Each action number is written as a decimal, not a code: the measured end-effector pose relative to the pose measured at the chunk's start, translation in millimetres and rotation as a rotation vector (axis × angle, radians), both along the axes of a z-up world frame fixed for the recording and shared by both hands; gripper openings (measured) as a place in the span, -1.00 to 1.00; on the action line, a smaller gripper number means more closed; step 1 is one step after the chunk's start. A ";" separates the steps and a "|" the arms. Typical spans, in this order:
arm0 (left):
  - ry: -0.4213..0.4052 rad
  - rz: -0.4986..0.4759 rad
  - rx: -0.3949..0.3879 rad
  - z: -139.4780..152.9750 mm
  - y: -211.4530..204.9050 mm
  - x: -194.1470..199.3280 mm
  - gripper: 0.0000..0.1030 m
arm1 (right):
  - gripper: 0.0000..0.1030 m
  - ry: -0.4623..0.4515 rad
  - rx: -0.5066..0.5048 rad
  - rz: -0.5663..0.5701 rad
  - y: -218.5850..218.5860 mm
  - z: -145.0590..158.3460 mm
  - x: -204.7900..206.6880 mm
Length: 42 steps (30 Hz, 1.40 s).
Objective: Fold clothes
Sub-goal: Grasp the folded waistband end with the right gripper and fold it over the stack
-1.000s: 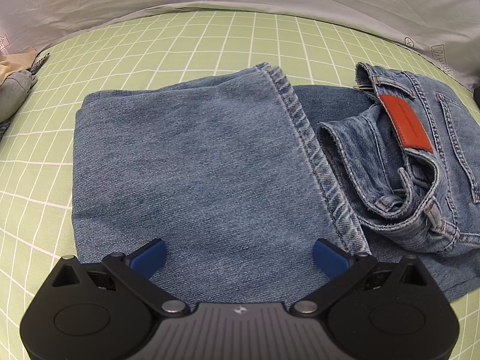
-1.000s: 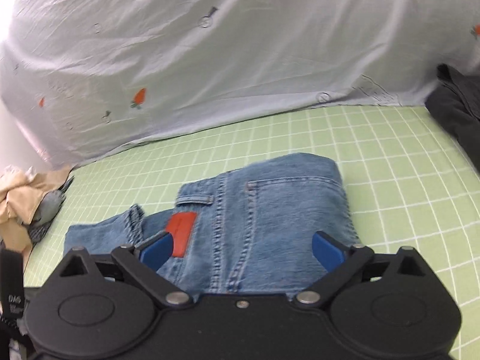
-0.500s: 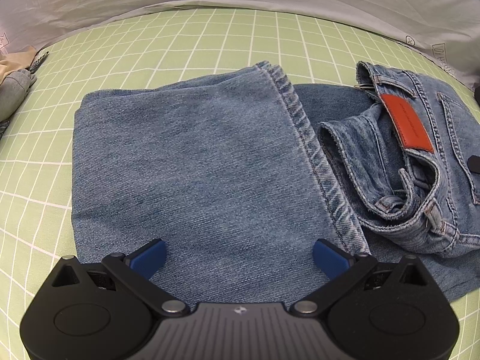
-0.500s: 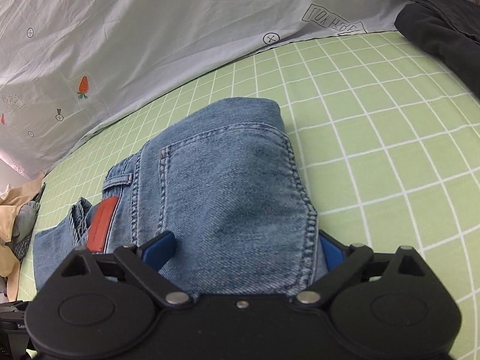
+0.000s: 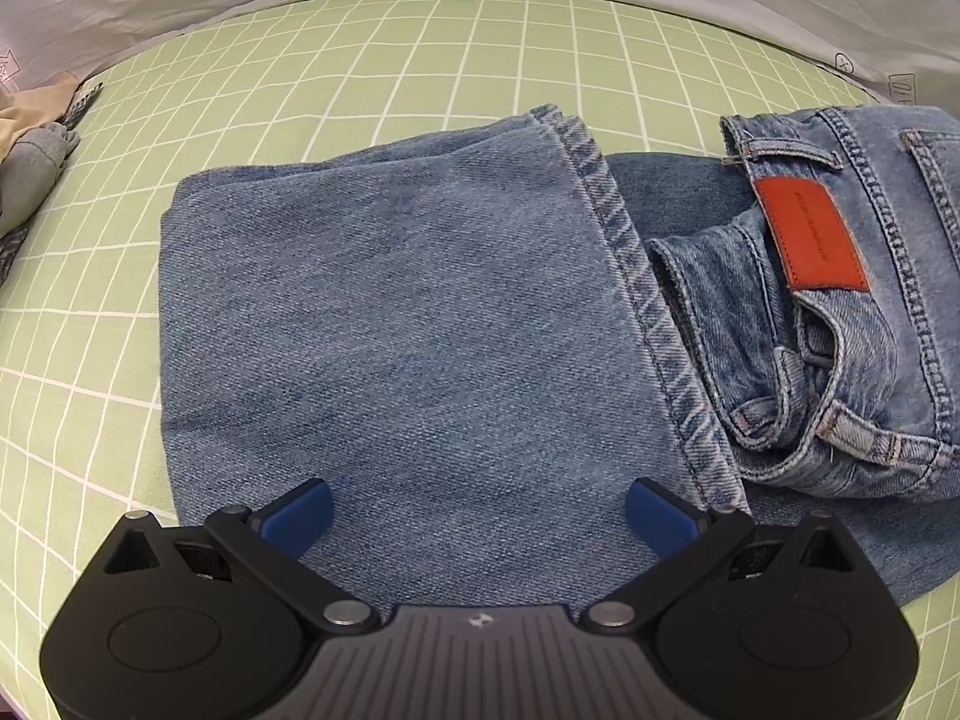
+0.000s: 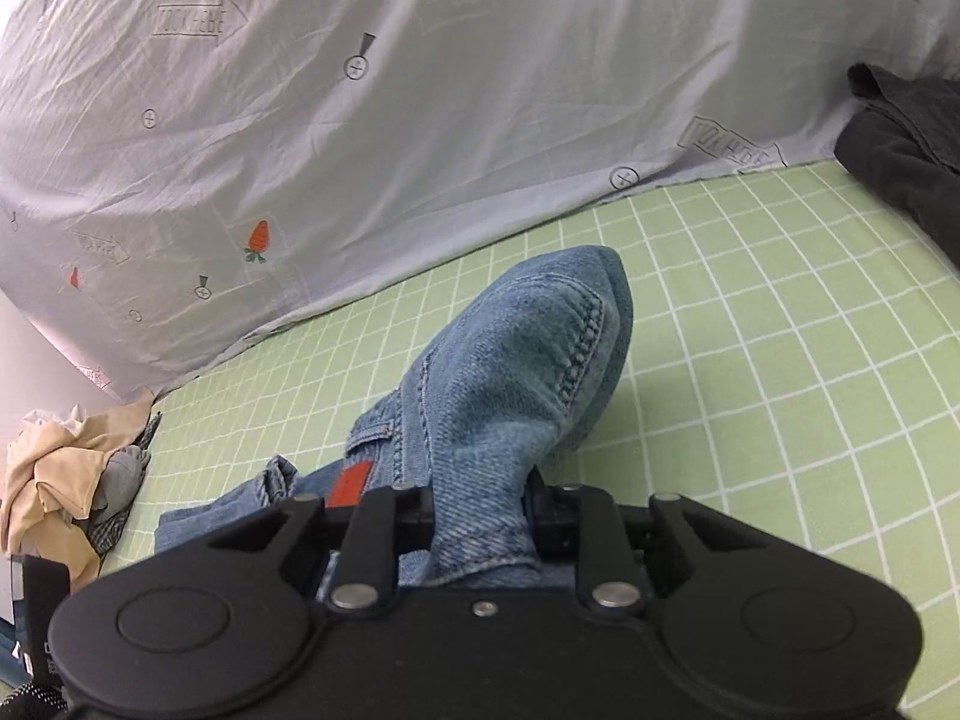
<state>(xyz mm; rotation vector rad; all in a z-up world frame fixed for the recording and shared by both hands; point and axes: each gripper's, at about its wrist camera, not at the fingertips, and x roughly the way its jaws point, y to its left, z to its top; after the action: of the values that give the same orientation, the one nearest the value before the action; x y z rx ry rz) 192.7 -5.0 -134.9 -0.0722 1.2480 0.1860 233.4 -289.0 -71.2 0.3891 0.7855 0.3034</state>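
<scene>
A pair of blue jeans [image 5: 408, 324] lies partly folded on the green checked sheet, legs doubled over at the left, the waistband with an orange leather patch [image 5: 810, 240] at the right. My left gripper [image 5: 477, 510] hovers open over the folded legs, its blue pads [image 5: 297, 510] apart with nothing between them. In the right wrist view the seat end of the jeans [image 6: 516, 372] is pulled up into a ridge. My right gripper [image 6: 480, 516] is shut on that denim fold, with the patch [image 6: 351, 483] just left of it.
A white printed sheet [image 6: 420, 120] rises behind the green checked bed surface [image 6: 780, 330]. A heap of beige and grey clothes [image 6: 66, 468] lies at the left, also seen as clothes [image 5: 30, 162]. A dark garment [image 6: 906, 144] sits at the far right.
My right gripper went from open over the seat of the jeans to shut on the denim, which now bunches up into a ridge. The left gripper has barely moved.
</scene>
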 end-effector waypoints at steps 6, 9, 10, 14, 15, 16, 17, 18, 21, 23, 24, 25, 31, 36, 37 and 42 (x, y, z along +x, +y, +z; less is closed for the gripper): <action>-0.016 -0.027 0.051 22.2 17.3 -14.8 1.00 | -0.58 -0.092 -0.002 0.086 46.4 35.5 -19.8; -0.008 -0.035 0.068 26.4 27.5 -22.1 1.00 | -0.58 -0.100 0.003 0.110 72.0 41.7 -26.6; -0.005 -0.042 0.076 25.4 28.8 -24.0 1.00 | -0.58 -0.100 -0.004 0.119 83.3 42.2 -29.2; -0.002 -0.073 0.097 23.1 39.4 -34.1 1.00 | -0.57 -0.077 0.007 0.127 112.6 39.5 -34.7; -0.004 -0.081 0.097 23.0 43.3 -36.4 1.00 | -0.57 -0.068 0.022 0.124 117.9 38.4 -35.8; -0.004 -0.088 0.096 22.9 47.6 -39.4 1.00 | -0.57 -0.061 0.036 0.120 123.6 37.8 -37.3; -0.004 -0.095 0.095 22.4 50.8 -42.0 1.00 | -0.57 -0.056 0.044 0.120 130.7 36.7 -39.5; -0.004 -0.105 0.096 21.6 55.3 -45.3 1.00 | -0.57 -0.053 0.047 0.123 137.1 35.9 -41.0; 0.001 -0.124 0.097 18.5 66.3 -52.2 1.00 | -0.57 -0.031 0.056 0.140 166.5 29.7 -46.3; 0.005 -0.135 0.096 15.4 73.8 -56.0 1.00 | -0.56 -0.010 0.055 0.162 190.8 22.9 -49.5; 0.008 -0.140 0.096 13.9 77.6 -57.9 1.00 | -0.56 0.001 0.045 0.177 202.8 18.1 -51.0; 0.010 -0.146 0.095 12.3 81.3 -59.8 1.00 | -0.56 0.013 0.031 0.189 214.8 12.8 -52.1; 0.009 -0.159 0.070 7.9 94.6 -67.1 1.00 | -0.47 0.041 -0.184 0.249 283.7 -12.4 -63.6; -0.007 -0.164 0.071 9.8 95.7 -73.7 1.00 | -0.21 0.036 -0.182 0.238 289.8 -1.2 -72.2; -0.010 -0.164 0.072 10.3 95.7 -75.4 1.00 | -0.05 0.038 -0.151 0.227 286.4 1.8 -72.8; -0.013 -0.142 0.056 10.8 97.5 -82.4 1.00 | 0.01 0.061 -0.013 0.235 273.2 14.1 -72.7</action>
<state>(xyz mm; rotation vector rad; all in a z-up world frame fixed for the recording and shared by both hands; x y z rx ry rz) 110.3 92.6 -124.1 0.0632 1.2291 0.0973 160.7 -15.8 -57.1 0.2948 0.8946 0.5078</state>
